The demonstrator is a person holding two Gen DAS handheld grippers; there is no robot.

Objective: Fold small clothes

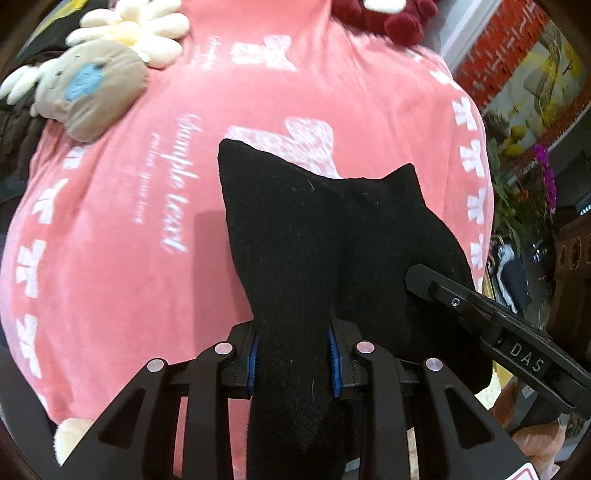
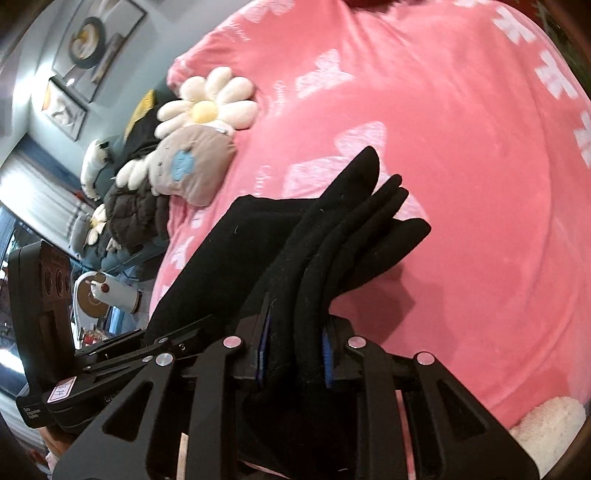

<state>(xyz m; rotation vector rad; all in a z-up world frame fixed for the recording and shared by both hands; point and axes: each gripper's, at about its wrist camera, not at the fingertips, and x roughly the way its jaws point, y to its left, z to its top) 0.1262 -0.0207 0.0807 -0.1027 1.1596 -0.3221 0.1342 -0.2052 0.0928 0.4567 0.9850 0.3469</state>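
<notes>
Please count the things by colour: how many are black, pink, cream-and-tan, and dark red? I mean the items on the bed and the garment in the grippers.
Black: 1, the black garment
Pink: 1, the pink blanket
Cream-and-tan: 1, the flower plush toy
Dark red: 1, the dark red plush
Total: 4

My left claw [image 1: 295,363] and right claw [image 2: 293,360] gripping sock bundle [image 1: 317,236] above blanket [image 1: 129,277]. Plush toy [image 1: 92,88] lying far-left on blanket, daisy cushion [image 1: 147,33] sitting behind it.
</notes>
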